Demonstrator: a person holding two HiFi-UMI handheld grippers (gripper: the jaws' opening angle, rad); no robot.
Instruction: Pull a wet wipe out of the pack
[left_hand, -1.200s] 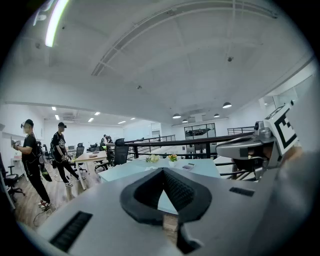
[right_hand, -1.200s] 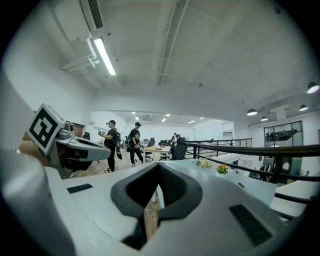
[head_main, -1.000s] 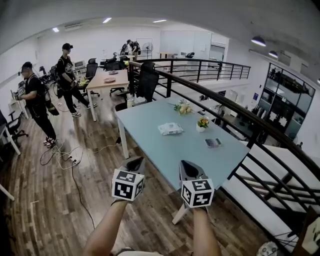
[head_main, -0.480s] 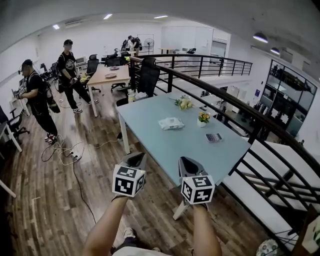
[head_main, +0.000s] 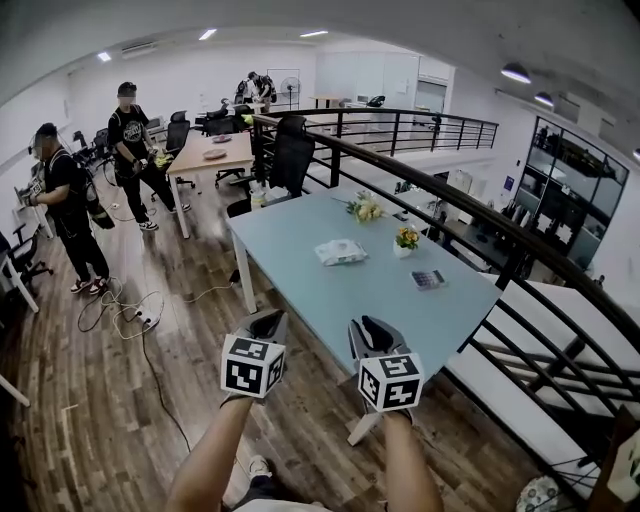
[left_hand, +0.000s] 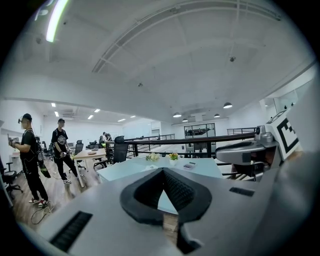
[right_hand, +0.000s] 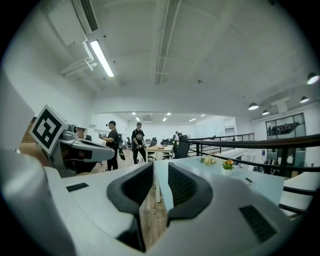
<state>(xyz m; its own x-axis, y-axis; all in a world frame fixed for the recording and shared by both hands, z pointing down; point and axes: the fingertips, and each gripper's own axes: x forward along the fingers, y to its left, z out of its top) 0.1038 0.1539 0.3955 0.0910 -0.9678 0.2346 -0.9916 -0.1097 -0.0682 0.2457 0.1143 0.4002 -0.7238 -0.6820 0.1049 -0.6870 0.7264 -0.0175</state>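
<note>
Your R gripper (head_main: 368, 326) has just been opening a crack, nothing betw jaws; L gripper (head_main: 267, 320) is closed, empty. Wipe pack (head_main: 341, 252) sits at 12 o'clock on table (head_main: 330, 300), well apart. Still approach step, I'd say: next reach fwd, pin pack, pinch wipe.

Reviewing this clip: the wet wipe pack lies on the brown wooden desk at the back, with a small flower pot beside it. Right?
No. The wet wipe pack lies on the light blue table, not the brown wooden desk behind it, as the head view shows. The small flower pot does stand beside it.
</note>
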